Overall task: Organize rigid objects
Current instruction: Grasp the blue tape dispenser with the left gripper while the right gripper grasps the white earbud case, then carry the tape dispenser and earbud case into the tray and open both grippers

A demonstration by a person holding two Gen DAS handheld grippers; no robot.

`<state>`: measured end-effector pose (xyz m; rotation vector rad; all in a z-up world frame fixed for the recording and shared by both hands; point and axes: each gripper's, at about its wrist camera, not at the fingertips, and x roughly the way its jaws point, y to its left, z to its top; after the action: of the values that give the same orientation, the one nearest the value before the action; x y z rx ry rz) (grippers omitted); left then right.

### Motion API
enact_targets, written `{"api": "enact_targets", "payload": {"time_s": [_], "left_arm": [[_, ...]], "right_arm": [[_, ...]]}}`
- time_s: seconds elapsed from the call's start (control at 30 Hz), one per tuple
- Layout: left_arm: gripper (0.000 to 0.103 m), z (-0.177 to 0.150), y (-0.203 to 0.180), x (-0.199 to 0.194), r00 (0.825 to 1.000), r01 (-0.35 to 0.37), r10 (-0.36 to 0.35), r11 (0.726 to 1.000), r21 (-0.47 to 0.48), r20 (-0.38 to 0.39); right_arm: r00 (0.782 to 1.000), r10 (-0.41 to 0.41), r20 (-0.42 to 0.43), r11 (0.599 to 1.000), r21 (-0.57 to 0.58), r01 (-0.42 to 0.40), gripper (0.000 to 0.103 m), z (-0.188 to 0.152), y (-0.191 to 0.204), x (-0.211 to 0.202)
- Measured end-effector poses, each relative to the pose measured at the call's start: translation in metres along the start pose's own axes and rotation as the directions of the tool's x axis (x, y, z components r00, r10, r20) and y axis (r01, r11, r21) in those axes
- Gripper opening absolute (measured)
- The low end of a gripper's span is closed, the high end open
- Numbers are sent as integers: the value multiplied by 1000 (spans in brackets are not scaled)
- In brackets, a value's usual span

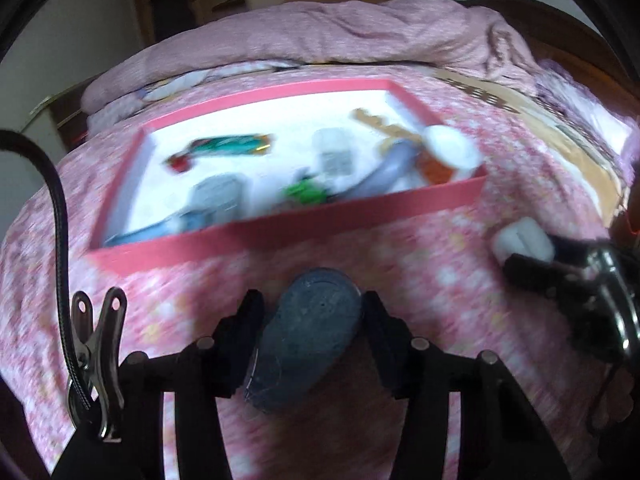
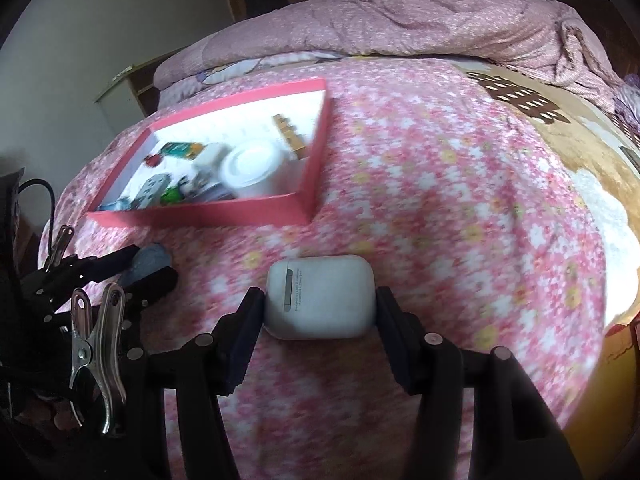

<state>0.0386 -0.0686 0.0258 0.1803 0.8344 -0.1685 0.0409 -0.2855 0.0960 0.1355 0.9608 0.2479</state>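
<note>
- The left hand-held gripper (image 1: 312, 312) was closed part-way on a dark grey oval object (image 1: 308, 336); both pads touched its sides. No identification of the object was possible beyond shape and colour.
- The right hand-held gripper (image 2: 320, 300) gripped a white earbud case (image 2: 320, 298), one pad on each side, hinge facing the camera.
- Both held items were over the pink floral bedspread (image 2: 440, 200) of a bed, near the front wall of the box.
- A shallow pink box (image 1: 280, 232) with a white interior lay on the bedspread beyond the grippers, left of the right gripper's line.
- The box held a white round container (image 2: 252, 172), a green item (image 1: 306, 194), a teal packet (image 1: 228, 146) and other blurred pieces.
- A rumpled mauve quilt (image 2: 400, 20) lay along the far side of the bed.
</note>
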Motion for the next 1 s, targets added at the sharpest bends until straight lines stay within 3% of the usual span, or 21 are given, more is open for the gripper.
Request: {"api": "enact_targets", "payload": {"time_s": [0.23, 0.33, 0.6, 1.0], "left_arm": [[55, -24, 42, -11, 999, -41, 44, 991, -126, 21], [58, -30, 49, -12, 998, -54, 61, 984, -171, 34], [59, -38, 50, -14, 996, -27, 42, 982, -188, 77], [73, -40, 46, -16, 996, 7, 8, 985, -174, 85]], "right_arm": [[999, 24, -26, 996, -85, -26, 57, -14, 48, 7], [999, -43, 19, 992, -117, 45, 57, -25, 62, 6], [988, -130, 80, 982, -128, 140, 59, -37, 74, 7], [987, -126, 97, 983, -118, 137, 62, -40, 71, 7]]}}
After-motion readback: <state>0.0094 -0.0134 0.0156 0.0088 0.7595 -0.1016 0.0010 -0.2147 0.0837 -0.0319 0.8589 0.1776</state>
